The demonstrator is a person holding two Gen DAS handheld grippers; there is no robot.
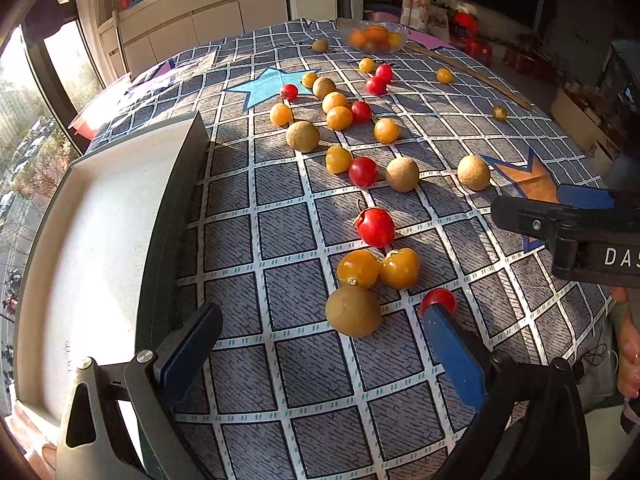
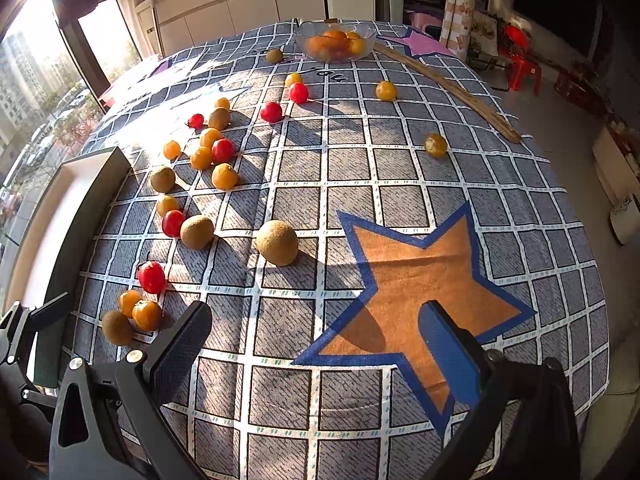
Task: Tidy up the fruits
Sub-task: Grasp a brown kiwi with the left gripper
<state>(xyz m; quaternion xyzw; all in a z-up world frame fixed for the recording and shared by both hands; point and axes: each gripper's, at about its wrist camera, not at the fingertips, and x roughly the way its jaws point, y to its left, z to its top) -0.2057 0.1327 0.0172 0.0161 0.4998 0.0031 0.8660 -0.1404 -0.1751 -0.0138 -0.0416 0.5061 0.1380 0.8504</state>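
Fruits scattered loose over checked tabletop, mostly toward left edge beside white tray [image 1: 92, 248], probable sorting target. Glass bowl [image 2: 336, 42] at far edge already holds oranges.

Left hand-held gripper [image 1: 320, 344] spread wide, empty, lined up on brown fruit [image 1: 353, 311].

Right hand-held gripper [image 2: 316, 340] wide open, empty, over orange star [image 2: 408, 292]; only right view shows star whole.

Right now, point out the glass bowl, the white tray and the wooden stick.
glass bowl [image 2: 370, 38], right wrist view, right side of its rim.
white tray [image 1: 86, 264], left wrist view, bare white floor.
wooden stick [image 2: 452, 89], right wrist view, middle of its length.
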